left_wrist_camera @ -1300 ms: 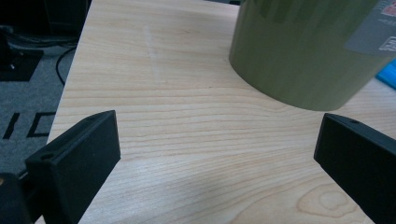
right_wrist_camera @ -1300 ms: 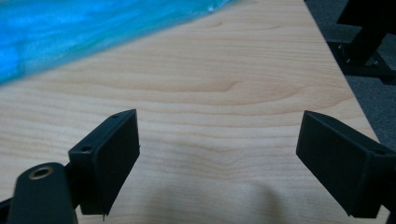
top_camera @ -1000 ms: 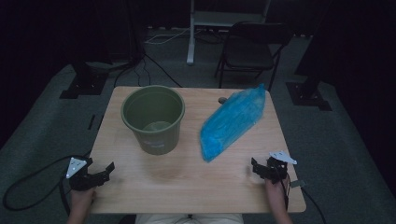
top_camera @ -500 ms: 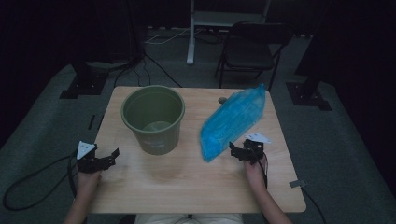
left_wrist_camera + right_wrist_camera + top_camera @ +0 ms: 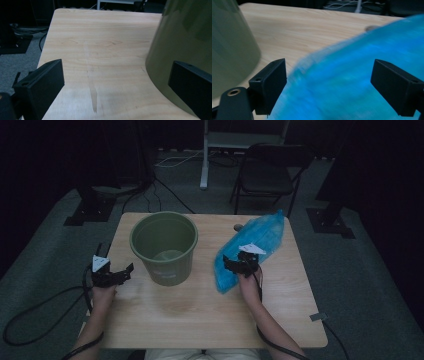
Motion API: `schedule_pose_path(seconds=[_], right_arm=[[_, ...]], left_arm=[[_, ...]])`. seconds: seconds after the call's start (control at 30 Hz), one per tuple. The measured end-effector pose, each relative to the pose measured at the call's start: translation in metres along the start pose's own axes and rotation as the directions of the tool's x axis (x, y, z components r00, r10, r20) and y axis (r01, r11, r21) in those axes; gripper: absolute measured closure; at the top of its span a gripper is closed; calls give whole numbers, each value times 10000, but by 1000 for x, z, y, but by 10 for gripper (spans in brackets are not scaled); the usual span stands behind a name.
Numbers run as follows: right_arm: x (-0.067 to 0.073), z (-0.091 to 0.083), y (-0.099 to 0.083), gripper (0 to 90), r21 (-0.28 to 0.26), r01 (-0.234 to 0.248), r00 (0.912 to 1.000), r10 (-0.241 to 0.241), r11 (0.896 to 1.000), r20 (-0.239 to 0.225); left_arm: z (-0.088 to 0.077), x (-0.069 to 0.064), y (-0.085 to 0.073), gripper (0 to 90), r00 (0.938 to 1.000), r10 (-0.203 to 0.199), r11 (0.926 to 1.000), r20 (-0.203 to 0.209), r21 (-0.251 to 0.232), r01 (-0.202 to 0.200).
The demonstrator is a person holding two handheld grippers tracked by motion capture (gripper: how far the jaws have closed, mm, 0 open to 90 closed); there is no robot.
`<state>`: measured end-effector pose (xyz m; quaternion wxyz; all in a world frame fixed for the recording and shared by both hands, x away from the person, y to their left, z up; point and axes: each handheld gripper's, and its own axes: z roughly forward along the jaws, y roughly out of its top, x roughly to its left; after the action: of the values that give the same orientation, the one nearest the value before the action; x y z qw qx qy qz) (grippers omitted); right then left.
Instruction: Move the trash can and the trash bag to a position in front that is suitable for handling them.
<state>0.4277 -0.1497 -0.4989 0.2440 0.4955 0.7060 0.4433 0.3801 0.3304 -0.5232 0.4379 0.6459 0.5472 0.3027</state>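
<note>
Nearest the person, the pale wooden table (image 5: 200, 320) lay bare along its front edge, both forearms reaching in over it. The left gripper (image 5: 111, 274) sat at the table's left edge, its jaws spread wide with nothing between them but wood grain; in the left gripper view the round olive-green plastic bucket (image 5: 185, 37) bulked up just beside the right-hand jaw, its wall cut off by the frame. Over on the other side, the right gripper (image 5: 241, 264) was down at the near end of the long crinkled blue plastic bag (image 5: 252, 245), jaws parted and straddling it. In the right gripper view the bag (image 5: 362, 82) was smeared with blur, so contact couldn't be judged. The bucket (image 5: 165, 247) stood upright left of centre. A small dark object (image 5: 238, 227) by the bag's far side was too dim to identify. Beyond the table, a black folding chair (image 5: 270, 175) and cables (image 5: 165, 190) sat in deep shadow.
</note>
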Motion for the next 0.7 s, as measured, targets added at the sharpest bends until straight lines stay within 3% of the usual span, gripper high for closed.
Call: schedule_pose_path(seconds=[0.23, 0.47, 0.7], right_arm=[[25, 26, 25, 129, -12, -376, 9974, 375, 9993, -609], [50, 50, 45, 129, 70, -118, 9968, 123, 9999, -794], [69, 63, 51, 132, 140, 26, 9934, -10, 9999, -1143]], left_arm=[[14, 1, 13, 10, 9999, -67, 9999, 104, -143, 69], [24, 0, 22, 9, 9997, 246, 9997, 90, -57, -245], [27, -4, 26, 9, 9991, 323, 9995, 274, -45, -321]])
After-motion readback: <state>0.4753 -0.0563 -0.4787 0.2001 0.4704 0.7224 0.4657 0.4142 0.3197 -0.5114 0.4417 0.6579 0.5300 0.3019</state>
